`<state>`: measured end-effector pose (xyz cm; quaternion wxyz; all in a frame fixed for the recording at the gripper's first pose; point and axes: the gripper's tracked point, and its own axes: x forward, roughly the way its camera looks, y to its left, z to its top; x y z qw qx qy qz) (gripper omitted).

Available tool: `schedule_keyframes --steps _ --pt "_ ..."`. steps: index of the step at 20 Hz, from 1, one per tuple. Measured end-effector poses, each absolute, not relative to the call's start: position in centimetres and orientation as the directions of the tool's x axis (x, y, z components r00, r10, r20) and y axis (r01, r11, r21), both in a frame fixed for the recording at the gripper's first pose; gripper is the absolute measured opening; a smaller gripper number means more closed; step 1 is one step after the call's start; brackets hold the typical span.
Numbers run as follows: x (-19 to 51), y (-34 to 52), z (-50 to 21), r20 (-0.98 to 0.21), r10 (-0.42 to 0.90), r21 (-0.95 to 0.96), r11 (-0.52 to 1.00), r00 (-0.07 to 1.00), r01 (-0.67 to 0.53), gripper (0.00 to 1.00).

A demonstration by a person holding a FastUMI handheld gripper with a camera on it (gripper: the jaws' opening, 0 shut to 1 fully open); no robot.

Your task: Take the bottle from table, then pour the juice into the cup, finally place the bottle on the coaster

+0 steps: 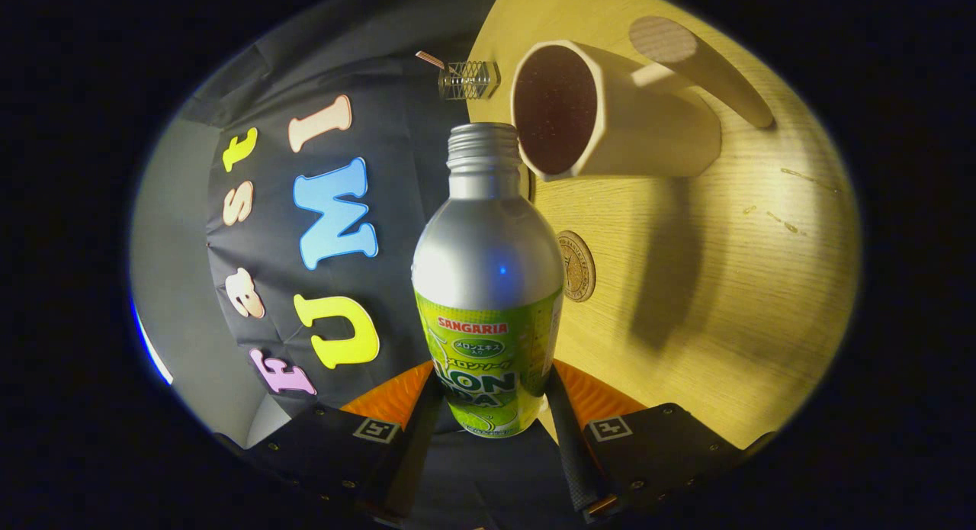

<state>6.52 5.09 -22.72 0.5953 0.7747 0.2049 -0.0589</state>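
My gripper (pixel 488 408) is shut on a silver bottle (pixel 488 271) with a green label, both fingers pressing its lower body. The view is rolled sideways, so the bottle is tipped toward the table. Its open threaded neck (pixel 482 145) sits right beside the rim of a cream cup (pixel 618 110) with a dark inside, which stands on the wooden table (pixel 724 271). No stream of juice is visible. A small round cork coaster (pixel 577 265) lies on the table close behind the bottle's shoulder, partly hidden by it.
A round wooden piece (pixel 686 57) lies on the table just past the cup. A small clear ribbed object (pixel 467 80) sits at the table's edge near the booth wall.
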Motion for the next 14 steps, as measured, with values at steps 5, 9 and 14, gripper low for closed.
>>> schedule_keyframes --steps 5,9,14 --pt "7.01 5.45 -22.3 -0.334 0.261 0.875 -0.272 0.906 0.401 0.75" --pt "7.08 5.35 -22.05 -0.336 0.262 0.859 -0.308 0.905 0.408 0.75" --pt "7.02 5.57 -21.69 -0.335 0.274 0.844 -0.338 0.901 0.417 0.75"
